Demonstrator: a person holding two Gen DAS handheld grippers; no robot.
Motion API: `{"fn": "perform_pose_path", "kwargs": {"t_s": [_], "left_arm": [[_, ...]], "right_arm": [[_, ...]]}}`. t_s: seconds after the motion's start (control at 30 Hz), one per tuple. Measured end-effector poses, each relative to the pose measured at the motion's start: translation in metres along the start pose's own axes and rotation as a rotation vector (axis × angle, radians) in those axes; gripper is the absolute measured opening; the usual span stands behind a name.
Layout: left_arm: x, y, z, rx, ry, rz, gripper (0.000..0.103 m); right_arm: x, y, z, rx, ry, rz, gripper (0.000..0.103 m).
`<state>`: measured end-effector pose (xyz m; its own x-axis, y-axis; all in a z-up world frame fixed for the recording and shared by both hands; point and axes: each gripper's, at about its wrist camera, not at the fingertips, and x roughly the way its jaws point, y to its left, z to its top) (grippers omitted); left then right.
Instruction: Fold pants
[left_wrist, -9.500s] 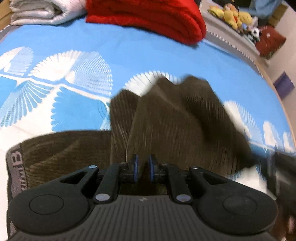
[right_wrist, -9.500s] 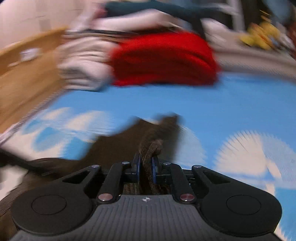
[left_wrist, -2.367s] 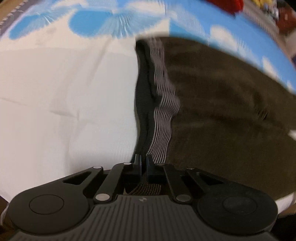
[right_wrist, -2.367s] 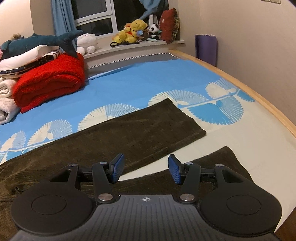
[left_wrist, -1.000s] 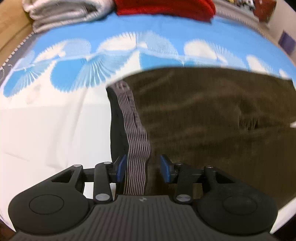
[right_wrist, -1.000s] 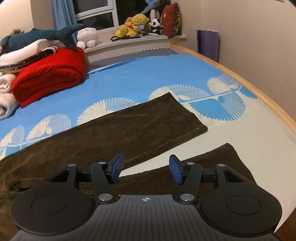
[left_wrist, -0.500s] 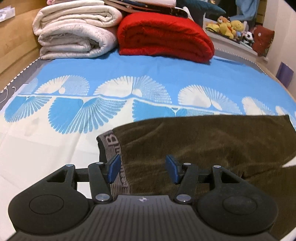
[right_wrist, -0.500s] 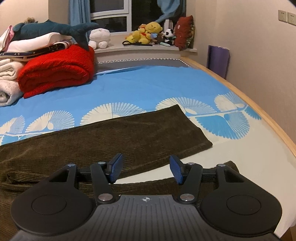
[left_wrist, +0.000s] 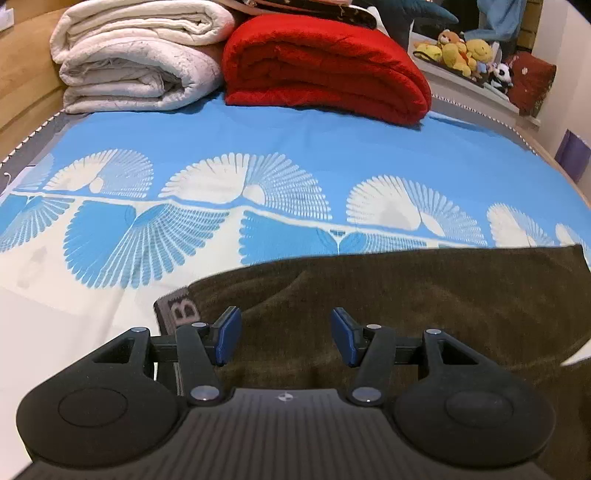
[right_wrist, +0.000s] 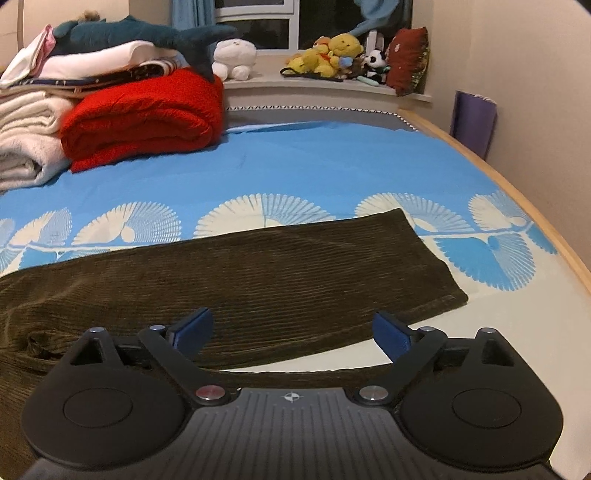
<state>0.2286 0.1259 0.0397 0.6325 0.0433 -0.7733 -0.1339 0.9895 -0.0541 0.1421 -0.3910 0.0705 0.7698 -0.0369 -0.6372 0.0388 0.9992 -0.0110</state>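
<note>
Dark brown corduroy pants (left_wrist: 424, 295) lie flat on the bed, their grey lettered waistband (left_wrist: 177, 312) at the left. My left gripper (left_wrist: 284, 338) hovers just above the waist end, open, with nothing between its blue pads. In the right wrist view one pant leg (right_wrist: 258, 266) stretches right to its hem, and a second leg (right_wrist: 295, 376) peeks out under the gripper body. My right gripper (right_wrist: 291, 330) hangs above the legs with its jaws opening wide and nothing gripped.
A blue and white patterned bed sheet (left_wrist: 295, 147) covers the bed. At the far side sit a folded red blanket (left_wrist: 325, 62), white quilts (left_wrist: 136, 55), a plush shark (right_wrist: 129, 33) and soft toys (right_wrist: 332, 51) on the sill. A wooden bed edge (right_wrist: 535, 206) curves at right.
My left gripper let go of the waistband, opened wider and drew back above it. My right gripper's jaws spread much wider, and its view shifted so the near leg mostly left sight.
</note>
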Motion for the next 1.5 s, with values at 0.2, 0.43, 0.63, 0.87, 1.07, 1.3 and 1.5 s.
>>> {"fn": "perform_pose_path", "kwargs": {"t_s": [0.2,0.43,0.63,0.87,1.07,1.3,1.5], "left_arm": [[0.027,0.013,0.018,-0.024,-0.010,-0.031,0.000],[0.074,0.028,0.034,-0.090,0.028,-0.028,0.007],[0.126,0.028,0.038,-0.040,0.069,0.008,0.058],[0.161,0.024,0.033,0.078,0.138,-0.028,0.062],[0.145,0.010,0.034,0.206,0.127,-0.079,0.003],[0.063,-0.021,0.027,0.346,0.040,-0.088,0.002],[-0.046,-0.053,-0.032,0.539,0.004,-0.162,0.002]], "right_arm": [[0.009,0.011,0.008,0.009,-0.016,-0.006,0.073],[0.018,0.013,0.014,0.035,-0.015,0.030,0.021],[0.024,0.011,0.010,0.011,0.022,0.021,0.022],[0.023,-0.010,0.005,0.025,0.048,-0.010,0.023],[0.021,-0.024,0.001,0.058,0.058,-0.019,0.023],[0.014,-0.019,0.005,0.076,0.038,-0.004,0.023],[0.005,-0.012,0.000,0.108,0.043,0.017,0.023]]}}
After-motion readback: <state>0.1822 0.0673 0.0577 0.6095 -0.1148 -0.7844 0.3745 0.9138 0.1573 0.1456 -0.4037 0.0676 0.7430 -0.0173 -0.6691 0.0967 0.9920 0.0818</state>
